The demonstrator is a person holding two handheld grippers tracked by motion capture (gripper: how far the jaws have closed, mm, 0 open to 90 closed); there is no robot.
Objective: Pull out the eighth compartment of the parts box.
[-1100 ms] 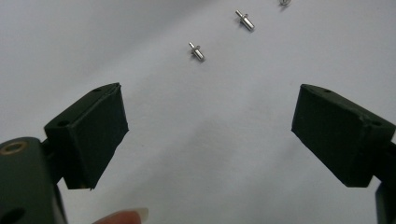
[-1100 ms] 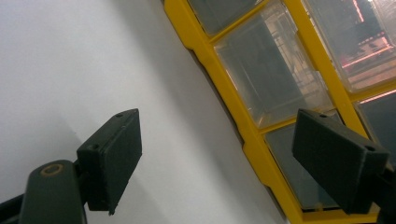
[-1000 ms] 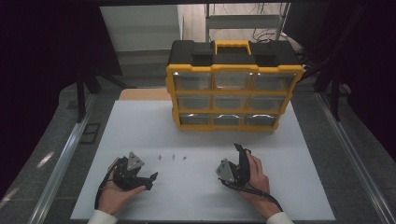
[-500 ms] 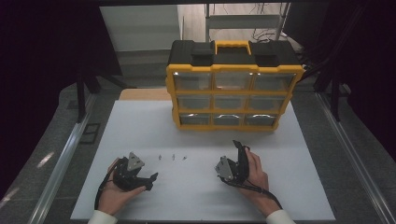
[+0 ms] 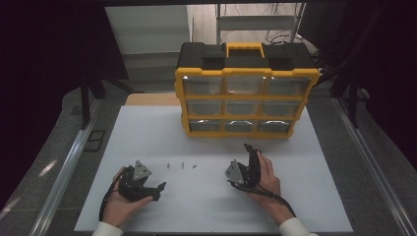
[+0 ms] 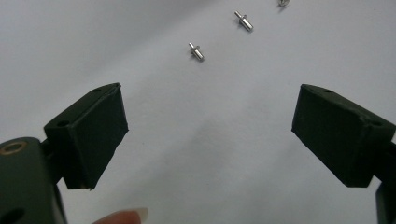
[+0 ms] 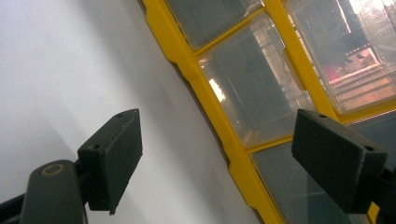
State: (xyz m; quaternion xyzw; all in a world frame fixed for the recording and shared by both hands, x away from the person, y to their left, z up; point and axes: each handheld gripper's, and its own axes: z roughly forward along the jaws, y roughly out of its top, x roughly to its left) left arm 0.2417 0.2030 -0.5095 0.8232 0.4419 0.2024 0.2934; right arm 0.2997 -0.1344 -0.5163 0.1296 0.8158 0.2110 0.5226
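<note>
Your left gripper [image 5: 156,189] rests low on the white table [image 5: 147,132] at about seven o'clock from the table's middle, and in the left gripper view its jaws stand spread wide with nothing between them. Three small metal pins [image 5: 182,165] lie in a short row near it, at about one o'clock from your left hand [image 5: 123,204]; the left gripper view shows two of them clearly ahead of the jaws, well clear of both pads.

Your right gripper [image 5: 250,155] sits at about five o'clock, its tip aimed at twelve toward the yellow drawer box [image 5: 246,96]. Its jaws are also spread and hold nothing, and the right gripper view looks between them at the clear drawers [image 7: 254,88] in their yellow frame.
</note>
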